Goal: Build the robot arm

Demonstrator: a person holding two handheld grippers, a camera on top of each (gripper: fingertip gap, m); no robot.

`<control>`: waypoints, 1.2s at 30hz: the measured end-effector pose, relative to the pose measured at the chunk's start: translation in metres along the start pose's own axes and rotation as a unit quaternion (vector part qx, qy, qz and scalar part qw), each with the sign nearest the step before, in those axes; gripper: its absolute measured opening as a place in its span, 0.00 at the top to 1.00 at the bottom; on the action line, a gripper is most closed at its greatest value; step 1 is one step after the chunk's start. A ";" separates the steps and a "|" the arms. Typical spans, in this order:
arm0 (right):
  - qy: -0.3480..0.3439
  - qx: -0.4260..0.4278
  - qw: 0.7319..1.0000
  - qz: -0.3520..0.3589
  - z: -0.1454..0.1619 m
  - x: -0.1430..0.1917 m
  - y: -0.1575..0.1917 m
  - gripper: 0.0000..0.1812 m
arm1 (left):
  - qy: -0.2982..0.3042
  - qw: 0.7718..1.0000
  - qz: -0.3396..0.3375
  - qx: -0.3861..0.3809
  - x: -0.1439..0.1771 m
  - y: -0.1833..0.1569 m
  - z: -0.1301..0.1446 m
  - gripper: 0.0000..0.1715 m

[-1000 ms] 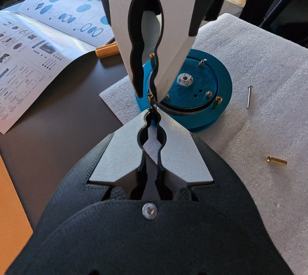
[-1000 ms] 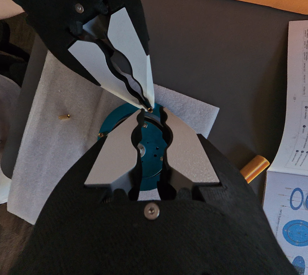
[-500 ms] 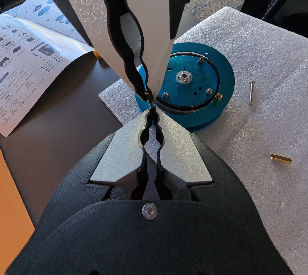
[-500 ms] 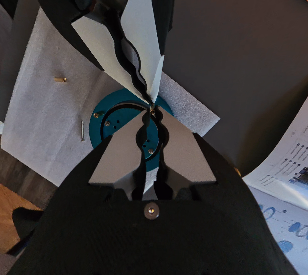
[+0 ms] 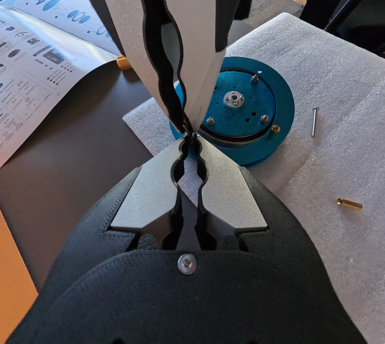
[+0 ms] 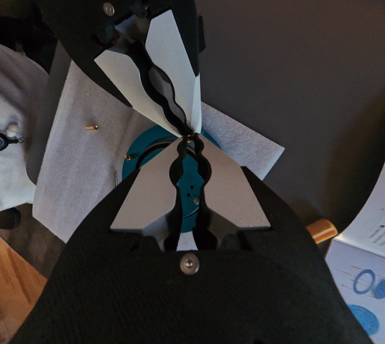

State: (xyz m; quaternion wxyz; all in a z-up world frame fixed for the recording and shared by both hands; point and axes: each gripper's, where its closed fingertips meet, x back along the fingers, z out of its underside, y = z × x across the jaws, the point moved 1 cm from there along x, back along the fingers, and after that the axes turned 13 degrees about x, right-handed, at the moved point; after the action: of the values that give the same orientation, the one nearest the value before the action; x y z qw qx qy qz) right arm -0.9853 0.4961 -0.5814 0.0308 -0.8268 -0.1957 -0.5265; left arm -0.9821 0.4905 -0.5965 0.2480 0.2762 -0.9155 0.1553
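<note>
Since a second ago, the right tongs have drawn in from spread to pinching the brass standoff, seen in the left wrist view just beyond the left tongs, whose tips are pressed together on the thin stem below it. Beside them a blue disc sits on white foam with a loose screw and spare standoff.

Right wrist view: right tongs meet left tongs tip to tip around the brass standoff, above the blue disc, on the dark table.
</note>
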 end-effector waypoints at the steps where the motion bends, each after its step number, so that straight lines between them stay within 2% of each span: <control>1: -0.014 -0.011 1.000 0.006 0.001 0.000 -0.001 0.97 | 0.002 1.000 0.000 0.000 -0.001 0.000 0.000 0.98; 6: -0.116 -0.115 0.987 -0.001 0.002 0.004 -0.003 0.96 | -0.007 1.000 -0.003 0.010 -0.001 0.002 -0.004 0.99; 13: -0.214 -0.181 0.960 0.000 0.001 0.009 -0.006 0.96 | -0.024 0.999 0.005 0.034 0.001 0.003 -0.009 0.99; 19: -0.248 -0.166 0.954 -0.004 -0.006 0.015 -0.001 0.92 | -0.024 0.999 0.009 0.038 0.005 0.004 -0.007 0.99; 23: -0.262 -0.134 0.954 0.055 -0.008 0.033 -0.006 0.92 | -0.023 0.999 -0.001 0.027 0.007 0.005 -0.004 0.98; 28: -0.230 -0.091 0.959 0.139 0.000 0.044 -0.005 0.86 | -0.020 0.999 -0.003 0.032 0.007 0.007 -0.003 0.93; 32: -0.224 -0.122 0.947 0.198 0.019 0.049 -0.002 0.84 | -0.017 0.999 -0.007 0.046 0.009 0.011 -0.001 0.90; 36: -0.222 -0.183 0.924 0.251 0.052 0.052 0.003 0.80 | -0.017 0.998 -0.014 0.054 0.010 0.014 0.000 0.89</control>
State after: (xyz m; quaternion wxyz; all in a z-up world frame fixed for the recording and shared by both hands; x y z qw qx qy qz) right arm -0.9198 0.5219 -0.5579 -0.0344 -0.9359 0.1158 -0.3310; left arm -0.9974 0.4973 -0.5926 0.2192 0.3044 -0.9060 0.1963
